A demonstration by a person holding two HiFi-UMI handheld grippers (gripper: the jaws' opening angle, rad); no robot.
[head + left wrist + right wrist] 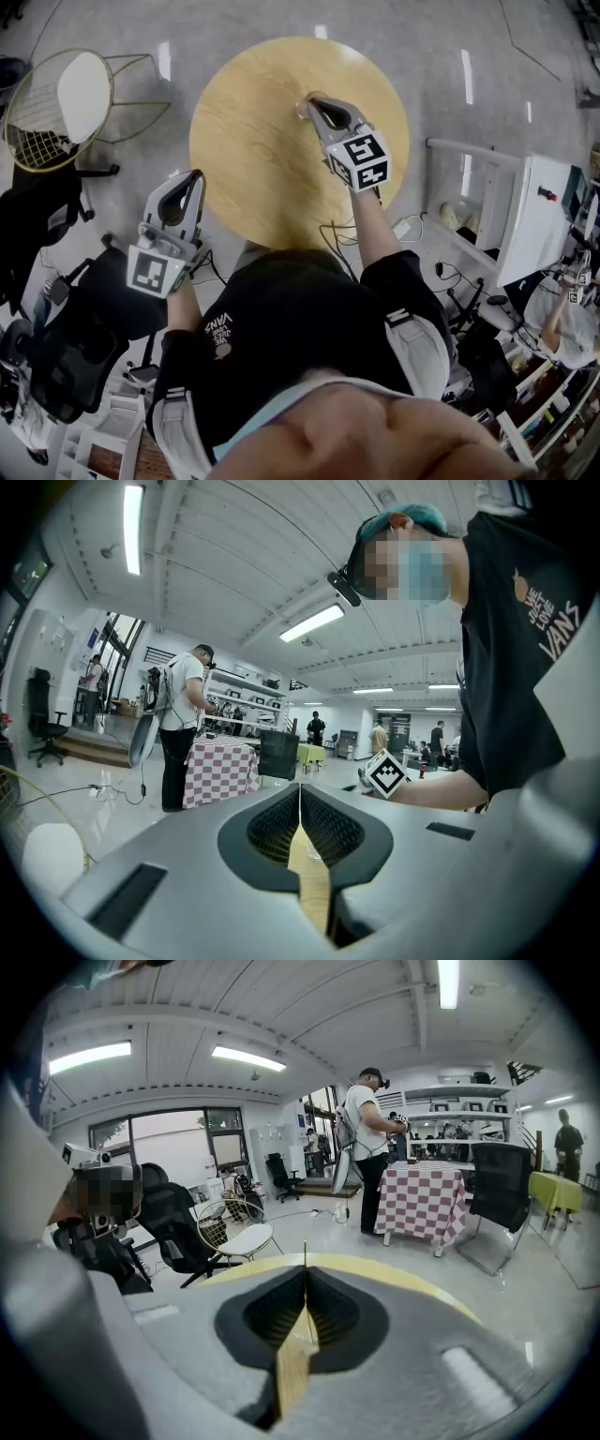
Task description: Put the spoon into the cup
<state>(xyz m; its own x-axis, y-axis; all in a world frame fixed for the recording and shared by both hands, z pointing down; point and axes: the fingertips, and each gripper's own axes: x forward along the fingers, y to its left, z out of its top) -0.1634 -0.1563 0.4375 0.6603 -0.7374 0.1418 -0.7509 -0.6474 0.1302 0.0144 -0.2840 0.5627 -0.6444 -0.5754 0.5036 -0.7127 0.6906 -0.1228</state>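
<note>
A small glassy thing, probably the cup (305, 109), stands on the round wooden table (253, 159), just at the tips of the right gripper (315, 101). Its jaws are pressed together, and a thin sliver rises from them, maybe the spoon (304, 1252). The left gripper (194, 178), also clenched and holding nothing, hovers at the table's near edge.

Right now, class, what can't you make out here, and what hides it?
Cup: head view, the right gripper hides whatever sits at its tip.
Spoon: right gripper view, just a sliver at the shut jaws' tip, too thin to name.
Table, near edge: head view, behind the person's body.
</note>
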